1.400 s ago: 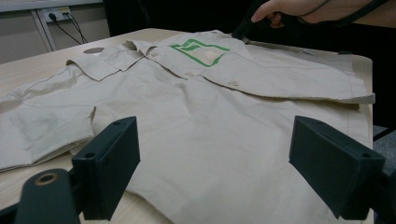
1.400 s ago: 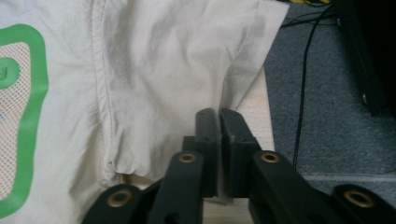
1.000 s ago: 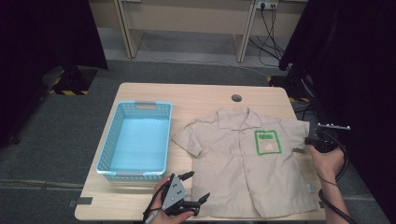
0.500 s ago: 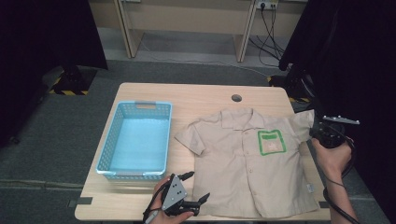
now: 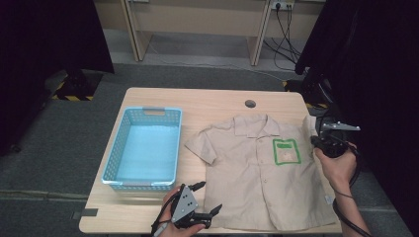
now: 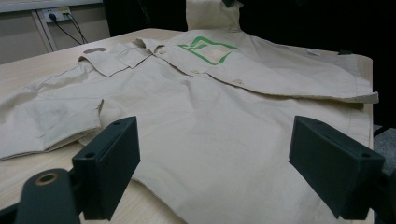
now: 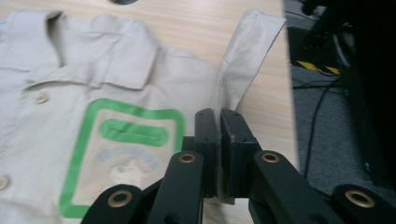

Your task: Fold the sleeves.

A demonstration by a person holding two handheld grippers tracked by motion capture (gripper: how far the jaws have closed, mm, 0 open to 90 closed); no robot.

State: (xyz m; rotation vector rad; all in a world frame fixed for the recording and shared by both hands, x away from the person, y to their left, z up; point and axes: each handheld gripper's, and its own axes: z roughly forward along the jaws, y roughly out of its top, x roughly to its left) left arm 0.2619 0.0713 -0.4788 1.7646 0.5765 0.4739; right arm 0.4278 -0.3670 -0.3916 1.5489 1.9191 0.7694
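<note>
- The basket (image 5: pixel 143 148) stands on the left half of the table (image 5: pixel 212 101).
- The shirt (image 5: pixel 257 177) lies flat just right of the basket, collar toward the far edge, hem at the near edge.
- The left gripper (image 5: pixel 197 205) rests at the near edge, before the basket's near right corner, beside the shirt's hem.
- The right gripper (image 5: pixel 321 143) sits at the table's right edge with the shirt's sleeve (image 7: pixel 245 60) pinched between its jaws, lifted, it seems, off the tabletop.
</note>
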